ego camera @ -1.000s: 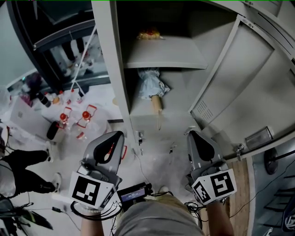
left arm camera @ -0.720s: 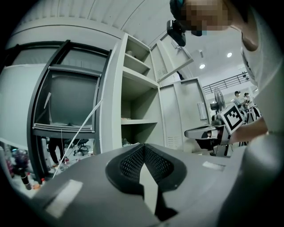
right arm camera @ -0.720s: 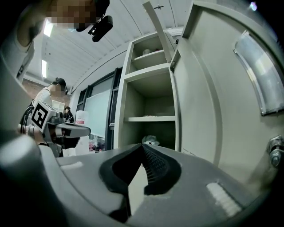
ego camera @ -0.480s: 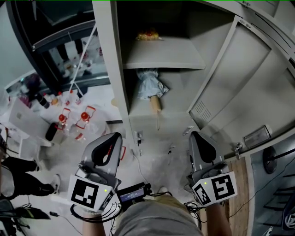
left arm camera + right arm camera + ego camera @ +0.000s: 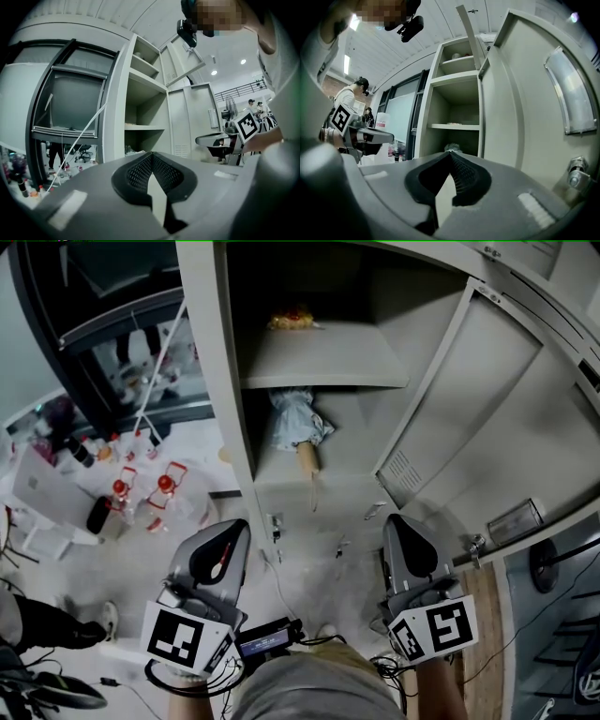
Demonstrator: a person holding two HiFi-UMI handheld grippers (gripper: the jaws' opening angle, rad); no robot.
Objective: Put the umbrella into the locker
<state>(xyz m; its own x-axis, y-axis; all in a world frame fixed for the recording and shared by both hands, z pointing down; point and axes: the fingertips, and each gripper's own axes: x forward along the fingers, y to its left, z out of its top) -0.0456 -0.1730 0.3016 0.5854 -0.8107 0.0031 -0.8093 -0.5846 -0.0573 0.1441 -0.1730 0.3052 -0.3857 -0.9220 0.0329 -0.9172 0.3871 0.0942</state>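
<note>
A bystander's dark-trousered legs (image 5: 37, 629) have slipped lower at the left edge. Nearest, the grey left gripper (image 5: 228, 531) and grey right gripper (image 5: 400, 524) hover empty, jaws pressed together. Beyond, the folded pale-blue umbrella (image 5: 292, 423) with wooden handle lies inside the open grey metal locker (image 5: 211, 381), beneath its shelf (image 5: 323, 357).

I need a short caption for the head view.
Umbrella inside the open locker, under its shelf; left gripper and right gripper shut, empty.
</note>
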